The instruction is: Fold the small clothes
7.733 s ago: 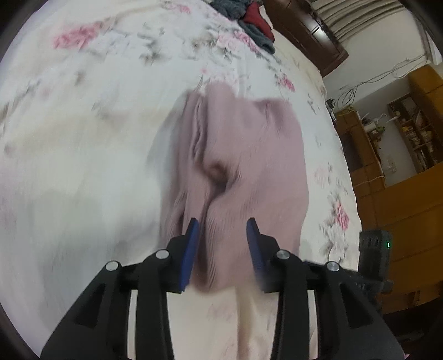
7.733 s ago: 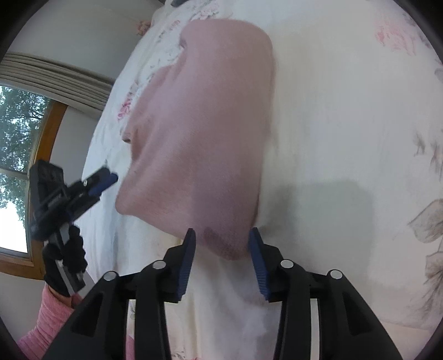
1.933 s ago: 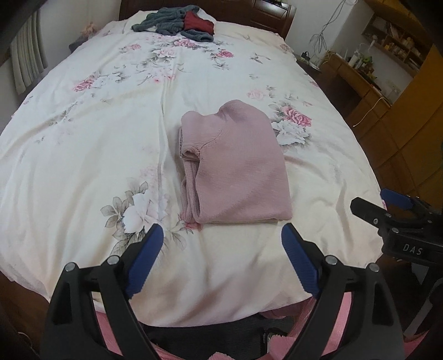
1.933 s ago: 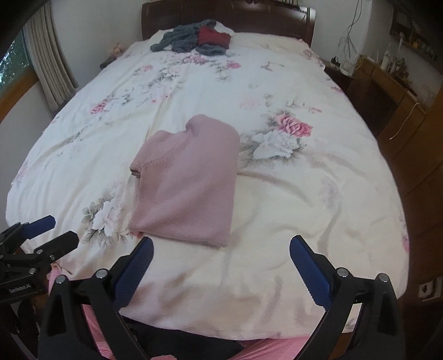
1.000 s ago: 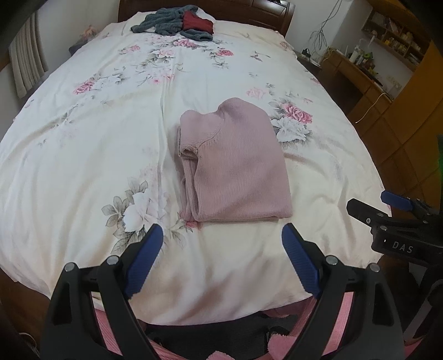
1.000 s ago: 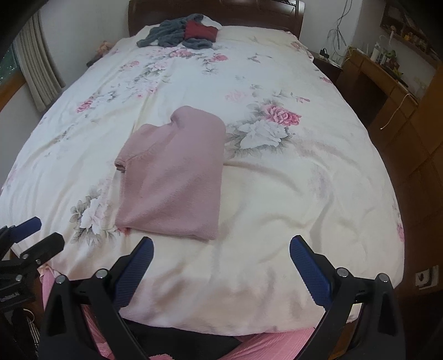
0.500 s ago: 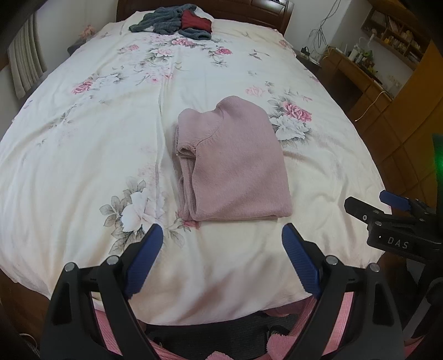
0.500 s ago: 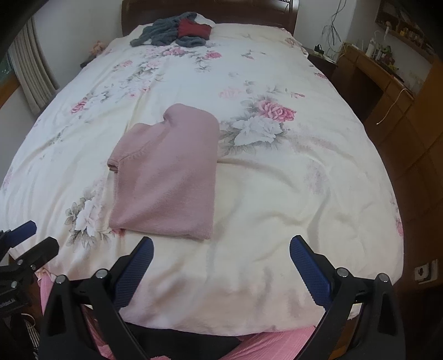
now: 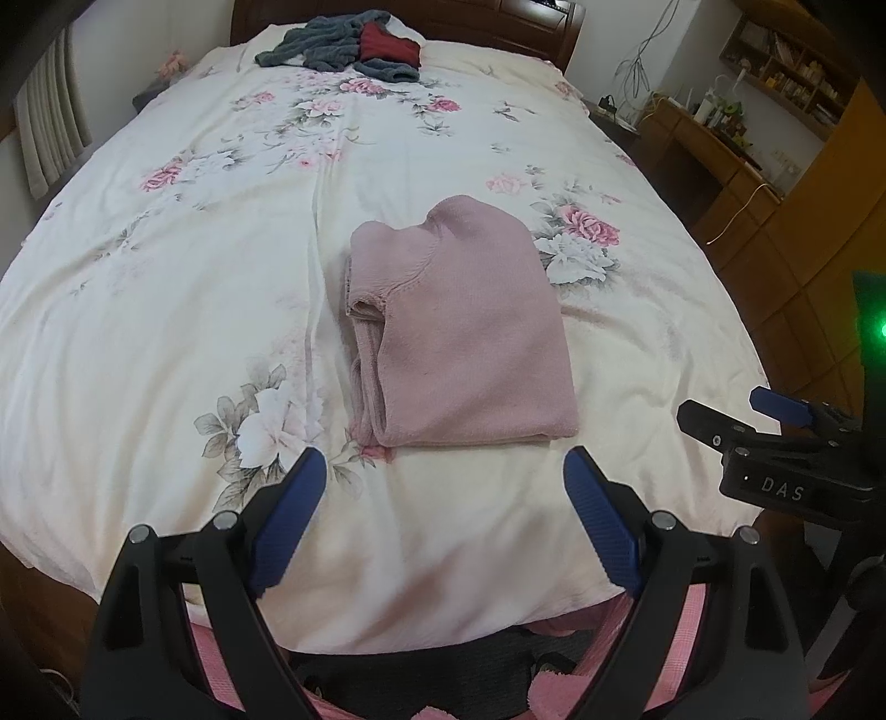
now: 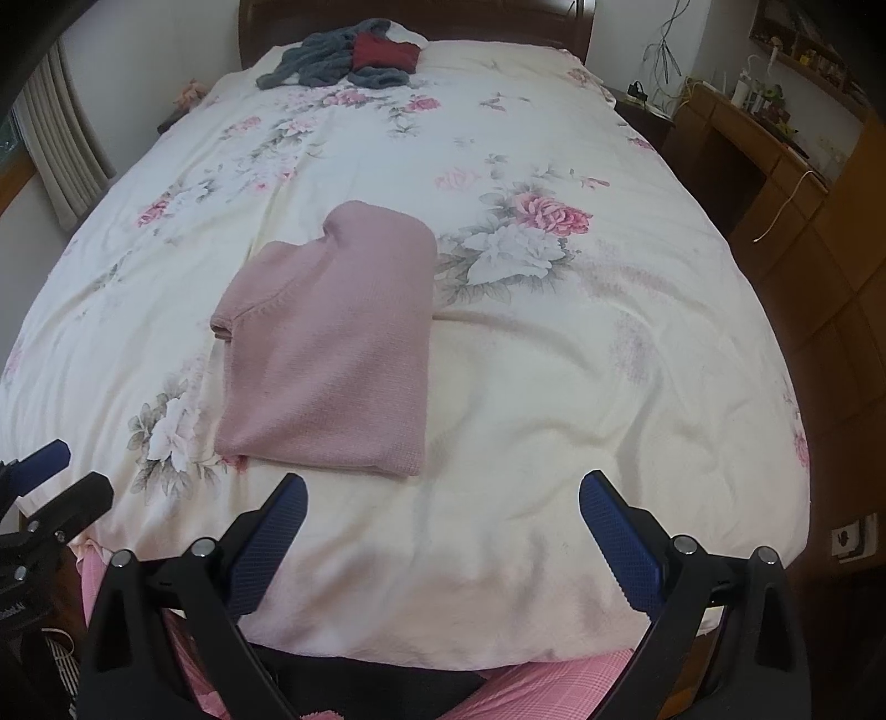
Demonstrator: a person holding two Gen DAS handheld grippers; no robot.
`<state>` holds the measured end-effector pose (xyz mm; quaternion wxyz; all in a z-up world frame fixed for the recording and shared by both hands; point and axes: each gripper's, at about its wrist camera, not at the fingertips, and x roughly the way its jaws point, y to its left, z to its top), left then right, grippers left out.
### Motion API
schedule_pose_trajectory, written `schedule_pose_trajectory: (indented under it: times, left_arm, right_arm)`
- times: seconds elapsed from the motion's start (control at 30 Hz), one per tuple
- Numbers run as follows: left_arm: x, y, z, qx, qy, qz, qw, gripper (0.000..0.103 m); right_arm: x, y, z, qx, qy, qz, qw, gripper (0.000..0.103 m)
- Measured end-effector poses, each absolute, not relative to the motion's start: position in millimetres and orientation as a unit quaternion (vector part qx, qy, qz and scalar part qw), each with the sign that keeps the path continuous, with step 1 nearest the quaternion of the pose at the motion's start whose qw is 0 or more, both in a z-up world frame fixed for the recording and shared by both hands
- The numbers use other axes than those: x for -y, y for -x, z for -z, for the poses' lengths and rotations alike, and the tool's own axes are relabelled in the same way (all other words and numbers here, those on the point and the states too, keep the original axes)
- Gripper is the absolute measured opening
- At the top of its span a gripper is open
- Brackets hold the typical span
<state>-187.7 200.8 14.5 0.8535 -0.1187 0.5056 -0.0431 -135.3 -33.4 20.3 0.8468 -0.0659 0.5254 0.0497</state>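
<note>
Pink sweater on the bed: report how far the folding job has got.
Done: the pink sweater lies folded in a compact rectangle on the floral bedspread, with neither gripper touching it. In hand: nothing; the left gripper and right gripper are both open and empty, short of the bed's near edge. Left: probably the grey and red clothes, heaped unfolded by the headboard.

Folded sweater (image 9: 465, 327) mid-bed (image 9: 166, 288), clothes pile (image 9: 343, 47) behind

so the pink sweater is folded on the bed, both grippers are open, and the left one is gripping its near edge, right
Not quite. The left gripper grips nothing: in the left wrist view its open jaws hang short of the folded pink sweater on the bed. The right gripper is open too.
</note>
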Motion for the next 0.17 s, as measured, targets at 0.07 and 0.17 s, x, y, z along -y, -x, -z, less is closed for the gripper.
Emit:
schedule_pose_trajectory:
  times: [0.07,0.17]
  left_arm:
    - [-199.1,187.3,-15.5,-0.505,0.119,0.044,0.854,0.087]
    - [-198.2,186.3,-16.1,-0.504,0.118,0.046,0.854,0.087]
  right_arm:
    - [33.7,135.1,-19.7,-0.529,0.061,-0.053,0.845,0.099]
    - [34.4,134.5,-19.3,-0.53,0.059,-0.053,0.844,0.099]
